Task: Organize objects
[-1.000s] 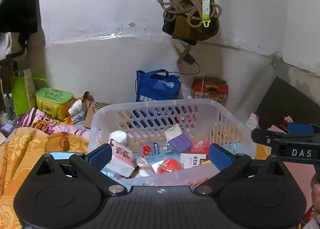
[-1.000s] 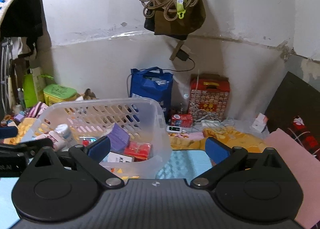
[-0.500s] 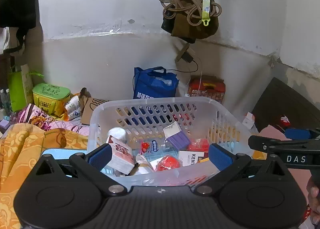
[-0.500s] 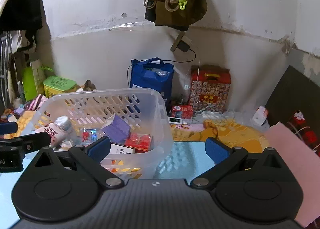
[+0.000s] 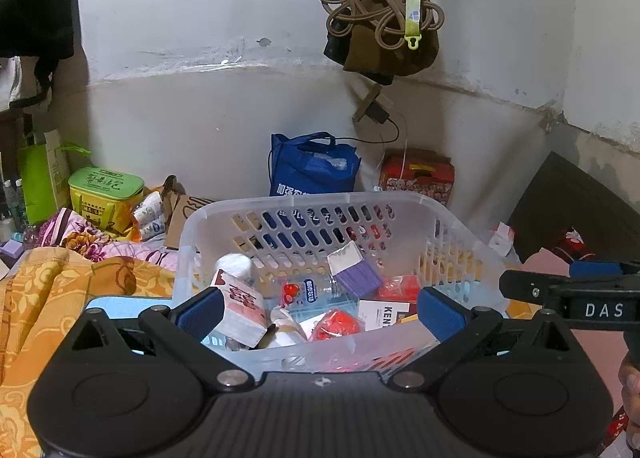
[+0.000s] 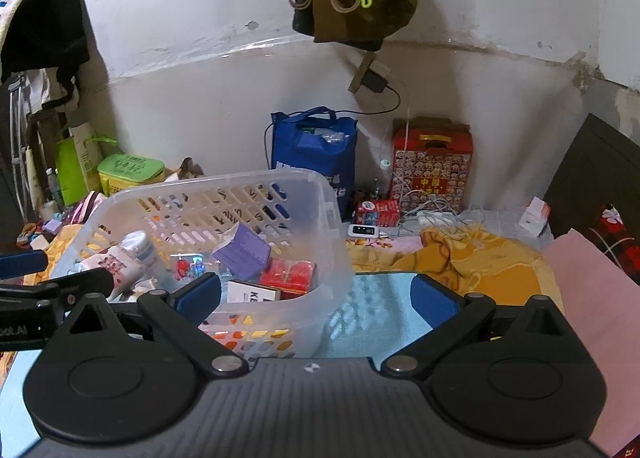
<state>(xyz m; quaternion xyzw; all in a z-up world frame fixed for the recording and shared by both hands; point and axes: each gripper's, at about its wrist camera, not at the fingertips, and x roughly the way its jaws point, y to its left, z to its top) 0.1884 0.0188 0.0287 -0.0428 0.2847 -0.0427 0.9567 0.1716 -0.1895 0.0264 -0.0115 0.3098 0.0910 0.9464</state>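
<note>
A clear plastic basket (image 5: 280, 206) (image 6: 208, 185) stands on a light blue mat (image 6: 380, 298) and holds several items: a purple box (image 5: 354, 272) (image 6: 244, 252), a pink-and-white carton (image 5: 240, 304), a white tube (image 6: 120, 258), a small bottle (image 5: 308, 290), red packets (image 5: 336, 324) (image 6: 290, 276) and a white box (image 5: 382, 314). My left gripper (image 5: 320, 312) is open just in front of the basket's near wall. To the right of the basket, above the mat, my right gripper (image 6: 316, 296) is open and holds nothing.
Against the white wall stand a blue bag (image 5: 312, 165), a red patterned box (image 6: 432, 169) and a green tin (image 5: 106, 193). Orange bedding (image 6: 460, 258) and a pink cloth (image 6: 592, 298) lie to the right. Cords and a bag (image 5: 380, 21) hang overhead.
Both views have risen and tilted down slightly, so the basket sits lower in frame and more of its contents show. Both grippers stay open.
</note>
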